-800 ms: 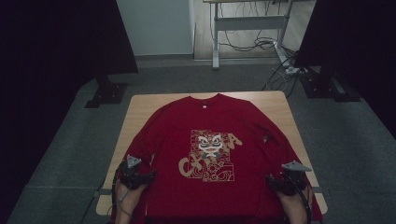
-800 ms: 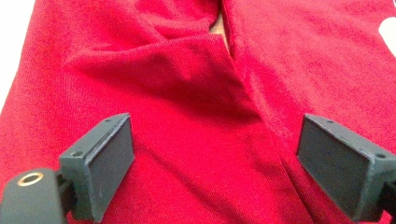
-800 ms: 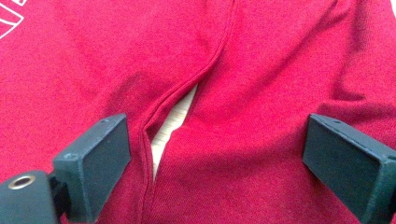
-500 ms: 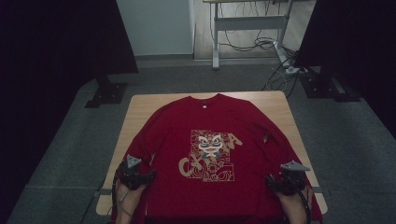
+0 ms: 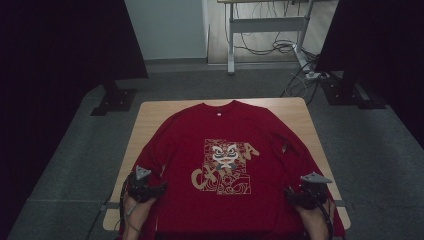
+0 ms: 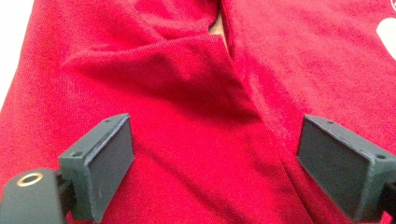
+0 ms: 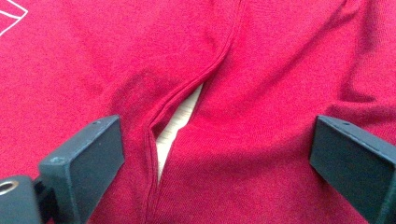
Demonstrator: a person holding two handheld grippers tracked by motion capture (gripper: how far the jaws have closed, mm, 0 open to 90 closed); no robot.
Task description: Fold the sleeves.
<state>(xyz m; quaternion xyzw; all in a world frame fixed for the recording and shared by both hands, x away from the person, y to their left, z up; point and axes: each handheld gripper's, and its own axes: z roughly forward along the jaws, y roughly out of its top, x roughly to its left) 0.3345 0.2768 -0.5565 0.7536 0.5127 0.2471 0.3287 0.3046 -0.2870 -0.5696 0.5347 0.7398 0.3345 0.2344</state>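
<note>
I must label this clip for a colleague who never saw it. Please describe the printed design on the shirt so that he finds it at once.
On the wooden table a red T-shirt lies spread flat, collar away from the person. The printed design sits mid-chest: a white lion-dance face with tan letters and a patterned square. It is the sole pale patch on the plain red cloth.

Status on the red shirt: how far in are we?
Early. Done: the red T-shirt lies spread flat, print up, on the wooden table, collar at the far edge. In hand: nothing gripped; the left gripper and right gripper sit near the bottom corners, jaws open over the gaps between sleeve and body. Left: probably every fold, since no edge is turned over yet.
</note>
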